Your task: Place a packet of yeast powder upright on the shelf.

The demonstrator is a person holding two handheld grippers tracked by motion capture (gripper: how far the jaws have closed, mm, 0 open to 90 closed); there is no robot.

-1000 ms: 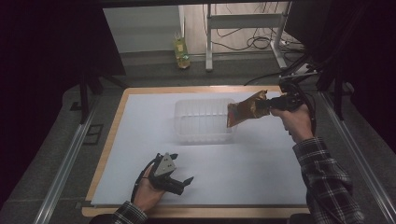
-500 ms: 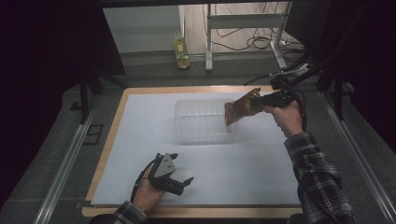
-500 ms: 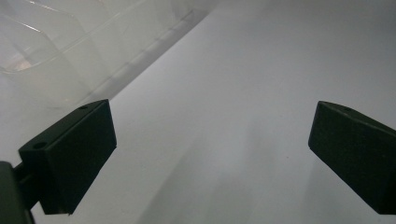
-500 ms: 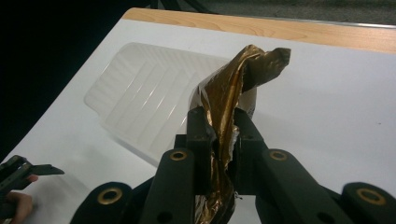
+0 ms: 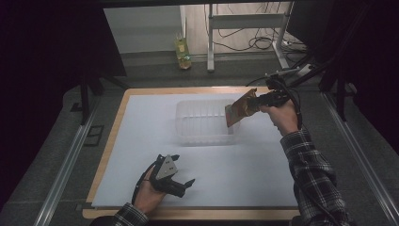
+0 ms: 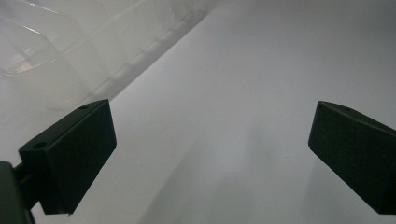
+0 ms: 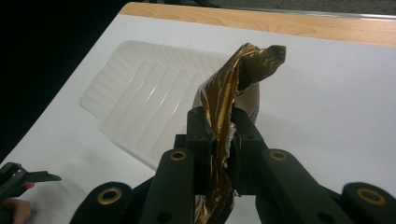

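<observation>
White sheet over a wooden table [image 5: 113, 141] | clear ribbed plastic tray [image 5: 203, 123] mid-table | right gripper [image 7: 223, 122] clamped on a crinkled gold-brown foil packet [image 5: 240, 109], raised above the tray's right end | left gripper [image 5: 181, 174] rests near the front edge, jaws wide apart, holding nothing

A shiny gold-brown wrapper [image 7: 224, 98], a clear ribbed tray [image 5: 203, 123], a white table [image 5: 263, 165].
</observation>
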